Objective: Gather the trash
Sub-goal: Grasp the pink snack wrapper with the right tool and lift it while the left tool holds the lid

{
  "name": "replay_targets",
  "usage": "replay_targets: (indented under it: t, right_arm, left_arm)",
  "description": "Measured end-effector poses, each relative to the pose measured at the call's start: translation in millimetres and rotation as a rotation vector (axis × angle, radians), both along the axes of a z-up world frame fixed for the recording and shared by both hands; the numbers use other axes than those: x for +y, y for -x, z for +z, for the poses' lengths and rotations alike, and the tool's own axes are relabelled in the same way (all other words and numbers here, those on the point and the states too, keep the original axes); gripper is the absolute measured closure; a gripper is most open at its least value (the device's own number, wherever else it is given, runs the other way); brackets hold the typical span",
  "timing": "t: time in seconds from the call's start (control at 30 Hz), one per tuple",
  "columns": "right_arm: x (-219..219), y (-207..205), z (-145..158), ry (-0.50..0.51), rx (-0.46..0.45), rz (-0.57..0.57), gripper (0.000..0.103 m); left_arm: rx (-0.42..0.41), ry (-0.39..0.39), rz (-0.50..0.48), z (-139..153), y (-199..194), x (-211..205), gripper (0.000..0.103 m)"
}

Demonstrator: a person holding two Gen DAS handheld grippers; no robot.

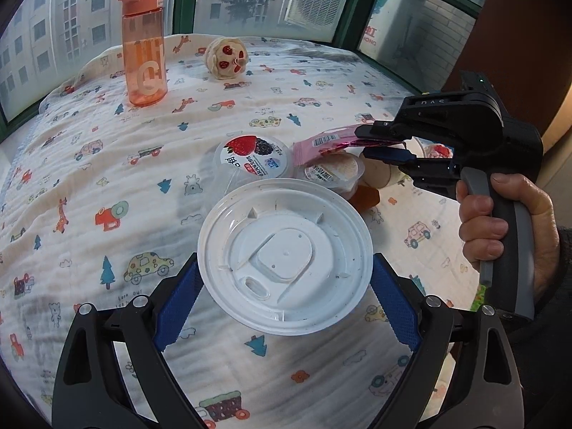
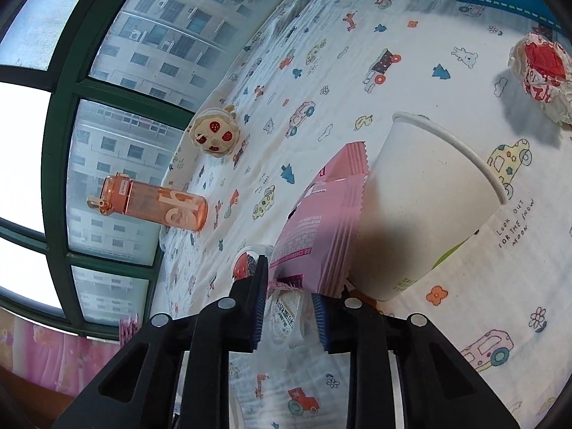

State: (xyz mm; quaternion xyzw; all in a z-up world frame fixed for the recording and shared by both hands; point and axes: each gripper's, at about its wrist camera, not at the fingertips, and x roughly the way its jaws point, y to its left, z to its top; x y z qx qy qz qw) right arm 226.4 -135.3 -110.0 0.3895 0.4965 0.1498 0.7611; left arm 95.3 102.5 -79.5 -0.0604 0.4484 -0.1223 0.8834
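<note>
Gripping a white lid (image 1: 286, 261) between its blue pads, the left tool (image 1: 286, 287) stands spread wide, one pad touching each side of the rim; the lid sits tilted above the printed cloth (image 1: 107, 164), its sip hole towards the camera; the tool points steeply down at the surface.

The right tool (image 1: 384, 143) comes in from the right, lying nearly level in the left view; a hand (image 1: 507, 228) wraps its grey grip, fingers curled round the front and thumb on top; a dark sleeve shows at the wrist; its pads are pressed near together, pinching the edge of a pink wrapper (image 2: 321, 228); in the right view the wrapper stands up from the pads and leans against a white paper cup (image 2: 429, 207) lying on its side with its mouth away from the tool.

Just beyond the lid lie a berry cup (image 1: 254, 159) and a smaller jelly cup (image 1: 336, 169), the wrapper over the latter; a crumpled red-and-white paper (image 2: 543, 75) lies well apart, past the paper cup; an orange bottle (image 1: 143, 43) stands upright at the far edge near the window, a small plush (image 1: 226, 58) beside it.
</note>
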Motion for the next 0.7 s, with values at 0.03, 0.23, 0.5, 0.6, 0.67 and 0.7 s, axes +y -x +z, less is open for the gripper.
replay_targets:
  t: [0.03,0.23,0.5,0.6,0.67,0.7]
  right_arm:
    - [-0.4,1.0,1.0,-0.004,-0.009,0.002,0.088]
    - [-1.8,9.8,29.4,0.058,-0.115,0.03,0.096]
    - [-28.1,47.8,71.0,0.107,-0.252,0.07,0.098]
    - [-47.6,66.2,81.6,0.106,-0.281,0.063,0.098]
    - [-62.3,79.2,87.0,0.113,-0.293,0.054,0.098]
    - [-69.6,85.7,89.2,0.117,-0.298,0.048,0.098]
  left_arm:
    - [-0.001,-0.001,0.001,0.2,-0.2,0.2,0.014]
    - [-0.008,-0.002,0.007,4.8,0.4,-1.0,0.014]
    - [-0.032,-0.008,-0.013,17.3,4.5,-16.4,0.014]
    - [-0.043,-0.008,-0.031,23.2,6.2,-27.5,0.014]
    - [-0.052,-0.007,-0.045,27.8,7.7,-36.9,0.014]
    - [-0.055,-0.006,-0.053,29.9,8.1,-42.4,0.014]
